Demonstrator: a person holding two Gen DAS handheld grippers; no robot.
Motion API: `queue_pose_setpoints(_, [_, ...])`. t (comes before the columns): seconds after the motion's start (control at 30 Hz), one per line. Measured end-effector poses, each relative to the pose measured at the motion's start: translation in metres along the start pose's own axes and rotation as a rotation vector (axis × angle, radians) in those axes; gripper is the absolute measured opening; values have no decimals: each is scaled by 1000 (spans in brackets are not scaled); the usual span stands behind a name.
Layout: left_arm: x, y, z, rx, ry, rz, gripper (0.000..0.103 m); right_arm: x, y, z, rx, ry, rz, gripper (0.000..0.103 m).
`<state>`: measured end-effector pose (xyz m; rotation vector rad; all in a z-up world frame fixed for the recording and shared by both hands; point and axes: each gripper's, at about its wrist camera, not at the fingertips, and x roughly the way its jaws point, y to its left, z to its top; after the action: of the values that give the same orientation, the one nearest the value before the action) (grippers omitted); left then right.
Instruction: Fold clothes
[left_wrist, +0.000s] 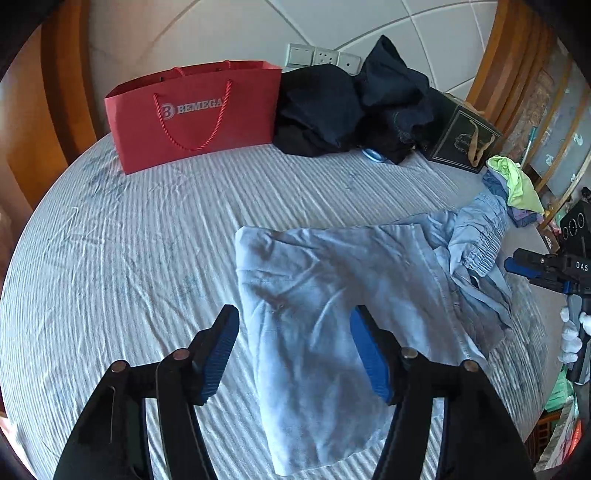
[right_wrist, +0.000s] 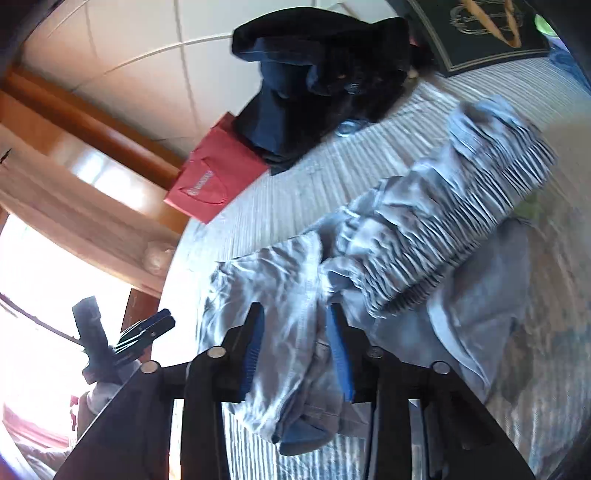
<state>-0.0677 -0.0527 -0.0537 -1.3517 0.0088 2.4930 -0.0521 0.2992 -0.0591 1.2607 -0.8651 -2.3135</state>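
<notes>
Now our left gripper hangs open above the shorts; our right gripper, jaws apart around cloth, should clamp the waistband at one o'clock squarely.

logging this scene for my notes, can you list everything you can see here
bed sheet: one, pale striped, under everything
trousers: one, light blue, middle of sheet
red bag: one, standing at back left
dark clothes: one heap, navy and black, back centre
black bag: one, gold trim, back right
folded clothes: one stack, green on top, right edge
left gripper: open above trousers
right gripper: cloth between fingers
gloved hand: white, far right
</notes>
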Motion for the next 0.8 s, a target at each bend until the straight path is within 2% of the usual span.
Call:
queue_pose_setpoints(0.1, [5, -21, -3, 18, 8, -24, 64, -28, -12, -1, -28, -13, -125, 50])
queue_pose_setpoints(0.17, [7, -37, -7, 15, 16, -24, 64, -49, -28, 9, -53, -16, -213, 60])
queue_pose_setpoints(0.23, [11, -55, -10, 11, 30, -28, 64, -62, -51, 21, -73, -6, -267, 84])
queue_pose_setpoints(0.3, [14, -79, -12, 18, 29, -16, 64, -69, -70, 36, -117, 10, -291, 89])
queue_pose_setpoints(0.43, [23, -136, -8, -11, -5, 21, 64, -71, -103, 64, -244, 70, -274, 89])
queue_pose_setpoints(0.53, [35, -182, -3, -62, -18, 69, 64, -61, -124, 90, -370, 147, -236, 80])
queue_pose_setpoints(0.6, [45, -212, -1, -104, -19, 103, 64, -55, -134, 107, -448, 212, -207, 80])
queue_pose_setpoints(0.8, [77, -282, 14, -133, 3, 210, 65, -45, -136, 136, -687, 348, -152, 80])
